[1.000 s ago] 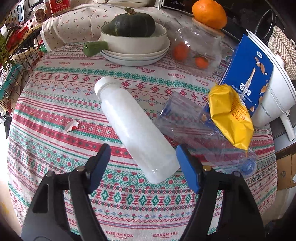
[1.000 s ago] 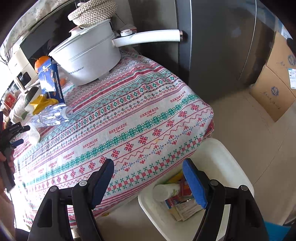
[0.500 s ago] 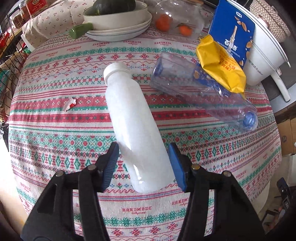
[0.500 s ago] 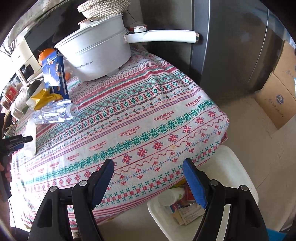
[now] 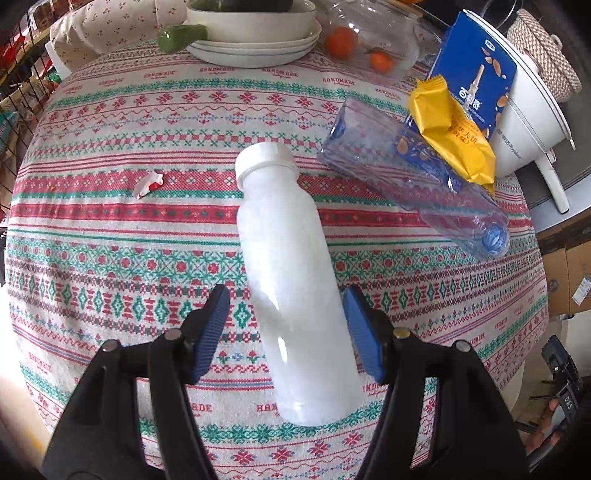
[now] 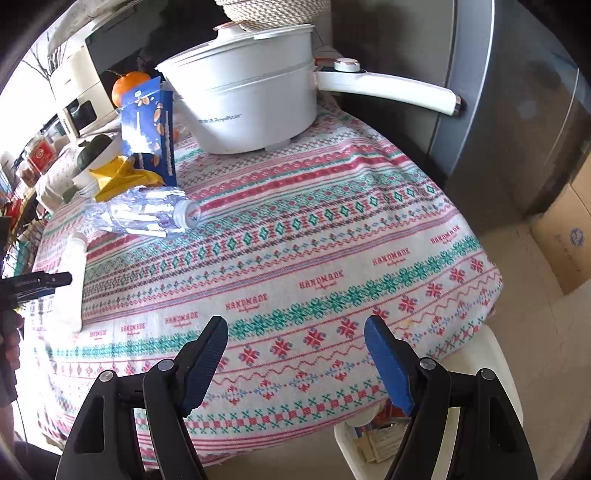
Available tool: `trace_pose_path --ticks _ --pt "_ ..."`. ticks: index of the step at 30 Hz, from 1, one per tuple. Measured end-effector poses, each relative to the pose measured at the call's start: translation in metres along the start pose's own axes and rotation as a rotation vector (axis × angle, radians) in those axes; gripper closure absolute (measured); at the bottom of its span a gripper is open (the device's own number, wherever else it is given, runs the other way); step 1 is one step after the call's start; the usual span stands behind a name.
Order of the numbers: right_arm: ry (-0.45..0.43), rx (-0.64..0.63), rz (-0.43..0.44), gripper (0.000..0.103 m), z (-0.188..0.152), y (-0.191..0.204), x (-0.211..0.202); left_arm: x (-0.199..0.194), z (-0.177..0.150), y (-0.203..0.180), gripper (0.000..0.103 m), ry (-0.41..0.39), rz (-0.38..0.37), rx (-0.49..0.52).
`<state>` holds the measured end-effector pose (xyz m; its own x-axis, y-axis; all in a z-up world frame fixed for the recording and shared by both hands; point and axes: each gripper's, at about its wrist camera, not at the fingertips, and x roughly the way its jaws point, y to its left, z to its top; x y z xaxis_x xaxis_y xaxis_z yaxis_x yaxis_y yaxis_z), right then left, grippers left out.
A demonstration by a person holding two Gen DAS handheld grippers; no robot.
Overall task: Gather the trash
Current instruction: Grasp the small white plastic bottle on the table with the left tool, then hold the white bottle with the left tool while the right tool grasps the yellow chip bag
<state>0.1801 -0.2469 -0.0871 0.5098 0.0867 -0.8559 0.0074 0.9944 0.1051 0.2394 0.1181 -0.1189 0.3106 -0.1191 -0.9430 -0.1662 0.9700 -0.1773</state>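
A white plastic bottle (image 5: 291,280) lies on the patterned tablecloth (image 5: 110,258), its cap pointing away. My left gripper (image 5: 286,325) is open with its jaws on either side of the bottle's lower body; the right pad is at the bottle, the left stands apart. A clear crushed bottle (image 5: 417,184), a yellow wrapper (image 5: 450,136), a blue carton (image 5: 476,74) and a small red-white scrap (image 5: 147,183) lie around. My right gripper (image 6: 295,354) is open and empty over the table's near edge, above a white bin (image 6: 476,373) holding trash.
A white pot (image 6: 247,103) with a long handle stands at the table's far right. Stacked plates and a bowl (image 5: 255,33) and a glass jar with oranges (image 5: 369,40) sit at the back. A cardboard box (image 6: 565,236) stands on the floor.
My left gripper has come forward over the white bottle and narrowed around it. My right gripper has moved up from the bin toward the table edge.
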Motion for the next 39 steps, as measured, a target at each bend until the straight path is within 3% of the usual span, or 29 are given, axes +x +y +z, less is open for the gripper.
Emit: trace_pose_path --ticks 1,2,6,11,18,28,31,35,39 --pt "-0.006 -0.002 0.021 0.025 0.005 0.005 0.0 0.004 0.0 0.002 0.049 0.002 -0.016 0.001" --pt "-0.012 -0.008 0.04 0.025 0.01 0.012 0.0 0.006 0.0 0.001 0.051 -0.001 -0.009 0.01" --pt "-0.062 -0.068 0.092 0.025 0.036 0.051 0.0 -0.008 -0.002 0.005 0.052 -0.057 -0.001 0.025" --pt "-0.095 -0.103 0.227 0.026 0.075 0.104 0.015 -0.044 -0.008 0.014 0.053 -0.162 -0.031 0.042" --pt "-0.094 -0.154 0.279 0.05 0.112 0.157 0.055 -0.067 -0.004 0.013 0.053 -0.256 -0.054 0.089" --pt "-0.062 -0.142 0.313 0.074 0.138 0.184 0.099 -0.081 -0.004 0.009 0.053 -0.304 -0.089 0.12" --pt "-0.051 -0.169 0.31 0.091 0.139 0.191 0.109 -0.082 -0.003 0.008 0.053 -0.313 -0.087 0.114" --pt "-0.104 -0.183 0.334 0.099 0.136 0.192 0.097 -0.088 -0.005 0.007 0.053 -0.334 -0.09 0.107" --pt "-0.148 -0.188 0.347 0.099 0.131 0.184 0.066 -0.1 -0.008 0.002 0.053 -0.363 -0.1 0.103"
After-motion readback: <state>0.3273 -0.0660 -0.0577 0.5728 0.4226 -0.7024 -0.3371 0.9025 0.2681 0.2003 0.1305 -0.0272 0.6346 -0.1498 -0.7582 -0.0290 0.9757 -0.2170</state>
